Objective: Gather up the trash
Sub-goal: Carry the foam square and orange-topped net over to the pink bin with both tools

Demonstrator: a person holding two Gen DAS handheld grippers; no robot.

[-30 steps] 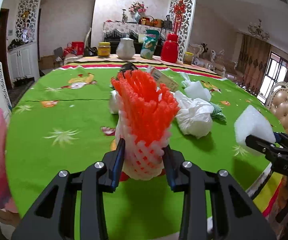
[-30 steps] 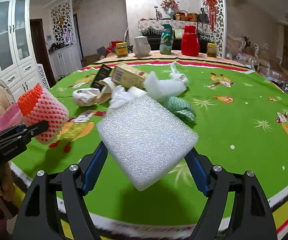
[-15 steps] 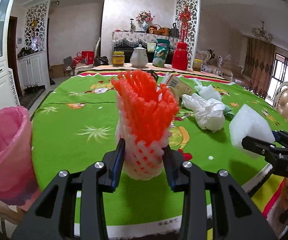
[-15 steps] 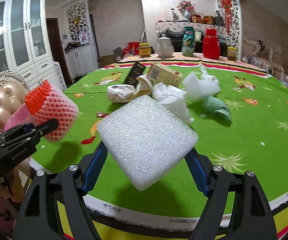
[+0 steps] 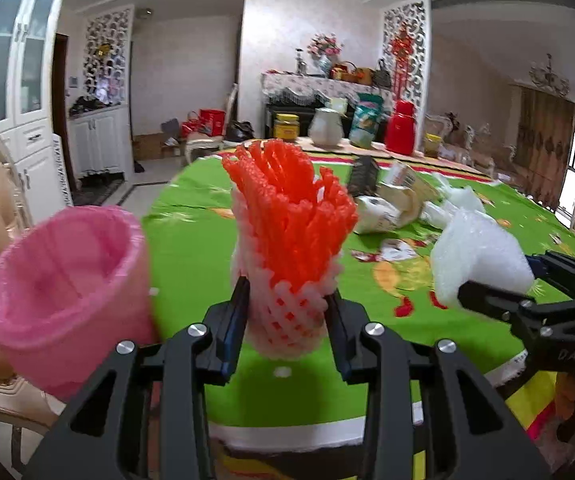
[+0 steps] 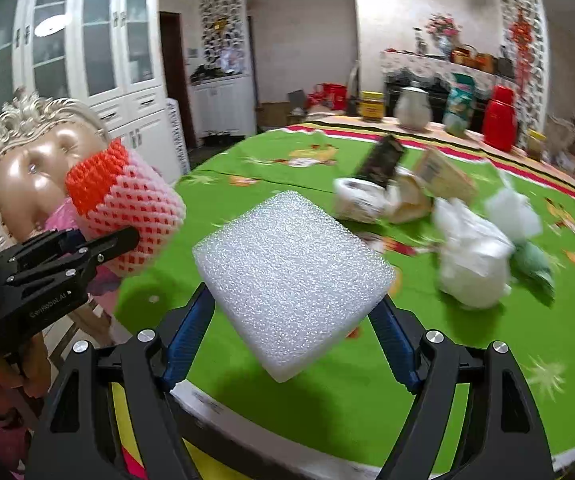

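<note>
My left gripper [image 5: 286, 312] is shut on an orange and white foam fruit net [image 5: 289, 240], held in the air over the near table edge; it also shows in the right wrist view [image 6: 123, 216]. A pink-lined trash bin [image 5: 67, 280] stands just to its left, off the table. My right gripper [image 6: 293, 320] is shut on a white foam block [image 6: 291, 280], seen at the right of the left wrist view [image 5: 475, 260]. More trash lies on the green tablecloth [image 6: 487, 360]: crumpled white paper [image 6: 471, 264], a cardboard box [image 6: 443, 176], a black packet [image 6: 381, 160].
A gold padded chair [image 6: 35, 168] stands by the bin at the left. A white jug [image 5: 326, 128], a red flask [image 5: 401, 132] and jars stand at the far side of the table. White cabinets [image 5: 15, 120] line the left wall.
Both grippers have swung left with their loads, pulling back to the near table edge. The pink bin has come into fuller view and now sits close beside the left gripper.
</note>
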